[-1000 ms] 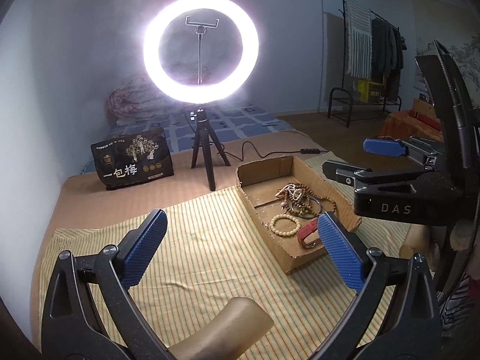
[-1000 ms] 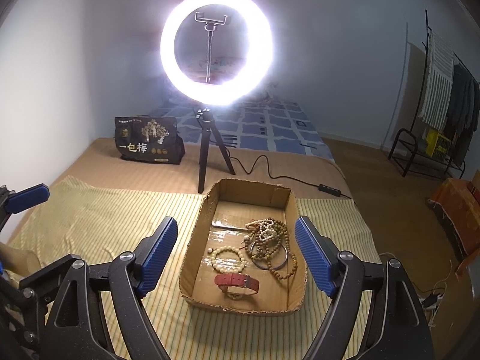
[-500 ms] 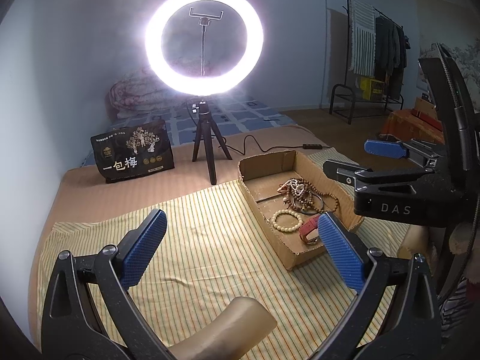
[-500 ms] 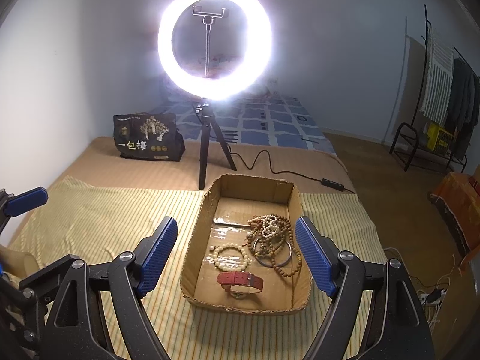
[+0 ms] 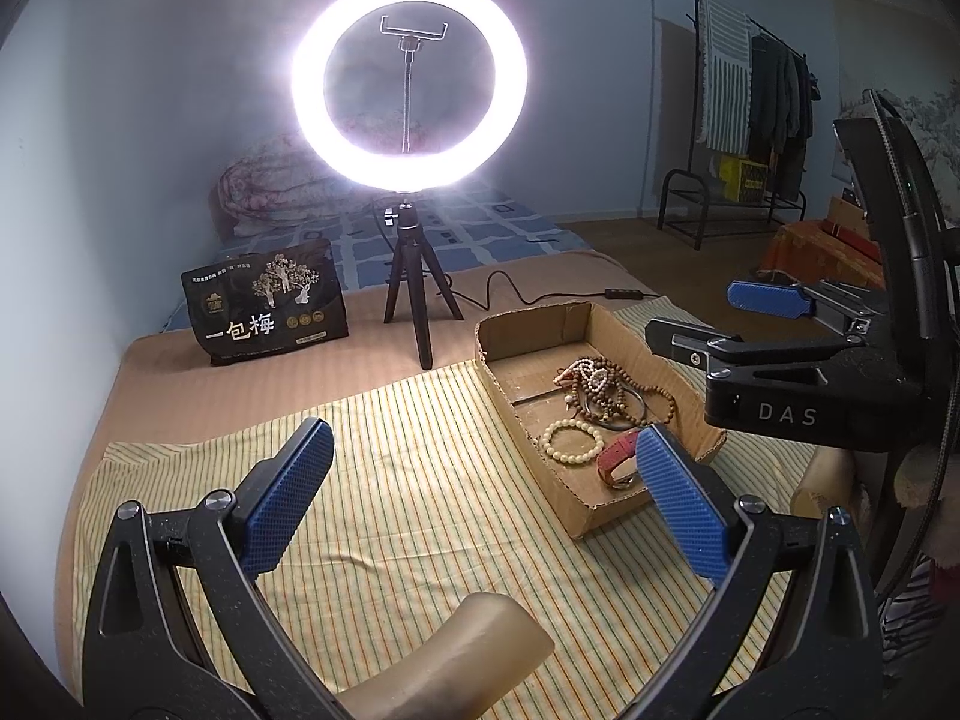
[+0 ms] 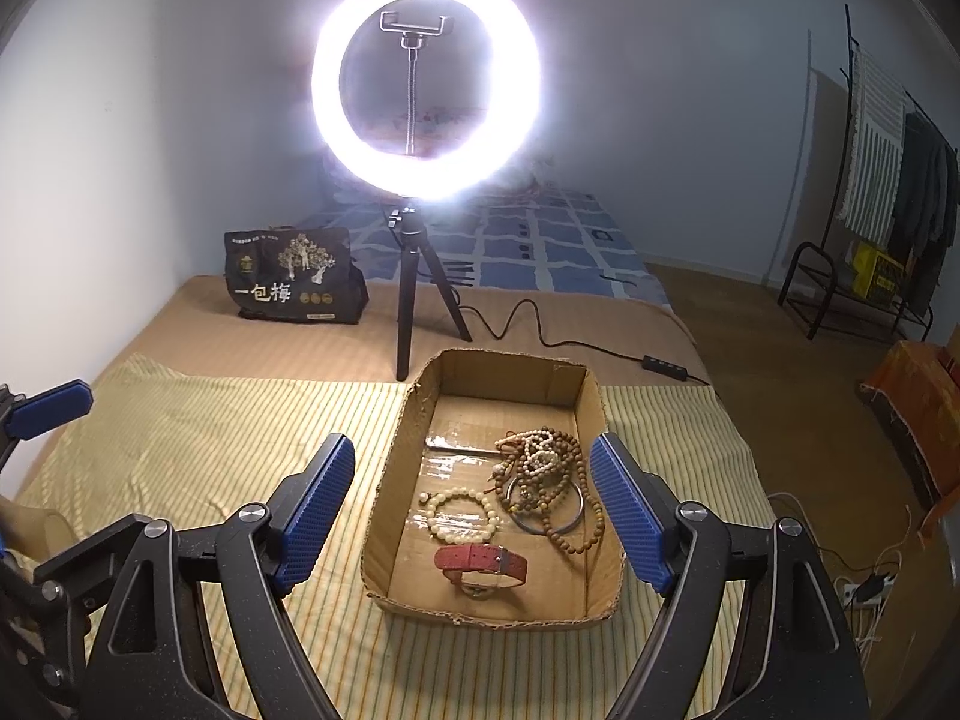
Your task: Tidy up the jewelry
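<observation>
Since a second ago both wrist views have shifted slightly: the ring light [image 6: 426, 81] sits a bit differently in frame and the cardboard tray [image 6: 393, 480] sits lower in the right view. Nothing inside it has moved.

Left gripper [image 5: 480, 498]: jaws spread wide, holding nothing, over the striped cloth [image 5: 420, 480] left of the tray. Right gripper [image 6: 471, 516]: also spread, empty, hovering above the tray with its near end between the pads.

Jewelry is all in the tray:
- cream bead bracelet [image 6: 459, 513], lying alone
- red-strapped watch [image 6: 480, 564] near the front wall
- brown bead strands [image 6: 543, 474] heaped on a metal bangle [image 6: 543, 510]

This fits either a sort about to start or pieces just dropped in; can't tell which.

Risks:
- The heap is tangled. Pinching one strand would likely drag the bangle and other strands along, or stress the cord.
- The tray is light cardboard on loose cloth. A pad catching a wall would probably slide or tip it.
- Round beads may roll out of a pad grip.
- The tripod [image 6: 420, 300] and its cable [image 6: 540, 330] stand just behind the tray; a far reach could snag them.
</observation>
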